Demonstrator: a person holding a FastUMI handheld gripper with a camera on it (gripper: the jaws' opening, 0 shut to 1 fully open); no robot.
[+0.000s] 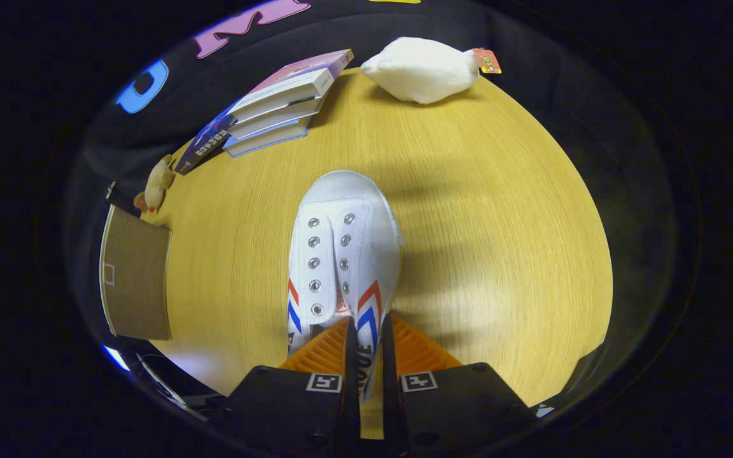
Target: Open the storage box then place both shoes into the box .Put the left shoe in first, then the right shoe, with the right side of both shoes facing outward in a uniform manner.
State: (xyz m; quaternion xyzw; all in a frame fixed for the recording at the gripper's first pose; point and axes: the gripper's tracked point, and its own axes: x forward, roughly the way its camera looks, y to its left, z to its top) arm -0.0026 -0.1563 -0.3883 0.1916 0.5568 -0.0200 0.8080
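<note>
The hand-held gripper [364, 337] is clamped on the shoe [341, 254], its two fingers pinching the heel-side wall with the red and blue stripes; the shoe's toe points ahead of the fingers, over the table [481, 222]; whether the sole touches the wood I cannot tell; beyond the toe, a stack of books [274, 105] and a white plush [420, 69]; left of the shoe, a brown box [136, 273] at the table's edge, with a small toy [158, 183] just beyond it.

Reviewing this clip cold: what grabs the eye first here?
The white shoe with red and blue stripes, its side wall pinched between the gripper jaws, toe pointing away over the wooden table. Beyond it lie stacked books and a white plush toy.
</note>
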